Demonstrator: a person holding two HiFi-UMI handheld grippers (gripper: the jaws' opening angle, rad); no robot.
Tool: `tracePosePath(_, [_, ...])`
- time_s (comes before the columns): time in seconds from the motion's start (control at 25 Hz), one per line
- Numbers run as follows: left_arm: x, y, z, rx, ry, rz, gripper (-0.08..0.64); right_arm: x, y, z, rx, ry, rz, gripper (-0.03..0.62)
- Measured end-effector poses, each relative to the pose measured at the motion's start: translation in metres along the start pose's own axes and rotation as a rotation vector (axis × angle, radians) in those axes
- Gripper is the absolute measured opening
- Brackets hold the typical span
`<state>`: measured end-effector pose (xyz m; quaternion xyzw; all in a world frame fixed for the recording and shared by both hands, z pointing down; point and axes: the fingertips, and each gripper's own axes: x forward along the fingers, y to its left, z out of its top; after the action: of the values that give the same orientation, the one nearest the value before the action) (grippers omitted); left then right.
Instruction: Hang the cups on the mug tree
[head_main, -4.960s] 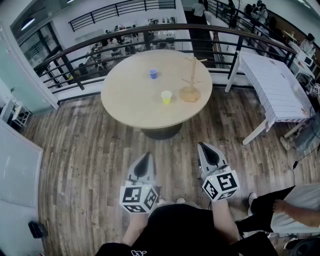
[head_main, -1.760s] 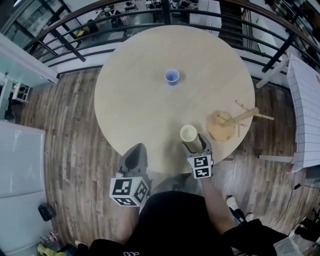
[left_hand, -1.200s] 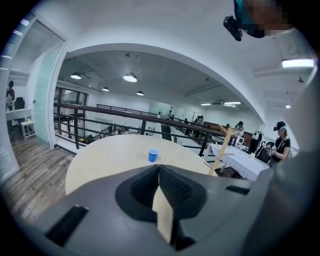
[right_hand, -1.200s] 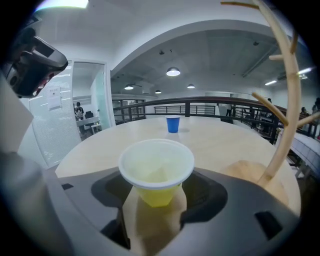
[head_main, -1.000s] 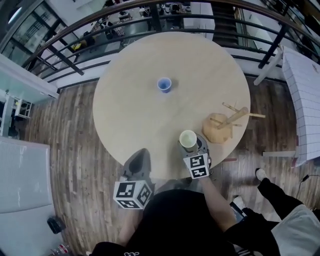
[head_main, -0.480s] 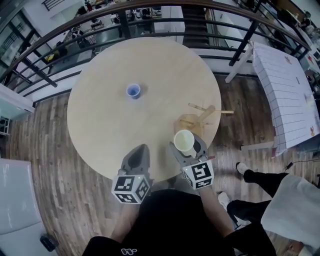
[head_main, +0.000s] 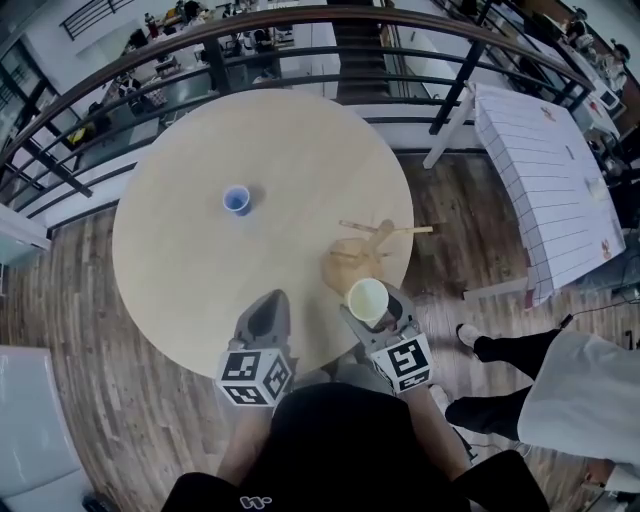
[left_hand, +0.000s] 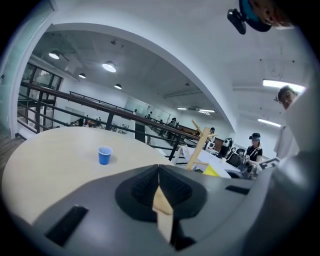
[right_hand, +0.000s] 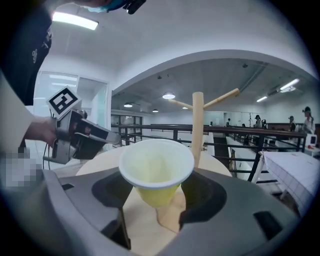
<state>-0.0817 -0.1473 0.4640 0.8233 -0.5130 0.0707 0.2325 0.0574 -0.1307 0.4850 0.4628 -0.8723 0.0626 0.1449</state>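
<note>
Head view: small blue plastic cup (head_main: 236, 200) seen far left on round pale wooden table (head_main: 180, 270); wooden mug tree (head_main: 362, 255) set at right edge. Yellow paper cup (head_main: 367, 298) held by right gripper (head_main: 373, 310), just near of wooden mug tree.
Left gripper view: left gripper (left_hand: 159, 172) jaws pressed together, nothing between.
Right gripper view: yellow paper cup clamped upright between wide-set jaws, wooden mug tree post just behind.

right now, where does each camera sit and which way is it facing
Head view: on the person's head, looking steeply down at the table, blue cup and mug tree; shows their torso, left claw, right claw.
Left gripper view: on the left claw, looking along its shut jaws across the table.
Right gripper view: on the right claw, facing the mug tree past the yellow cup it grips.
Shared: all three show the mug tree.
</note>
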Motion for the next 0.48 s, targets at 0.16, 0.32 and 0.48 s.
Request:
tracePosePath(0.16, [0.01, -0.004, 0.002, -0.008, -0.008, -0.008, 0.012, -0.031, -0.019, -0.009, -0.033, 0.027, -0.024, 0.301])
tracePosePath(0.32, [0.014, -0.004, -0.002, -0.027, -0.01, 0.0, 0.012, -0.057, -0.061, -0.015, -0.043, 0.063, -0.134, 0.302])
tracePosePath(0.48, [0.011, -0.002, -0.001, -0.037, -0.013, 0.012, 0.012, -0.073, -0.103, -0.007, -0.061, 0.068, -0.246, 0.301])
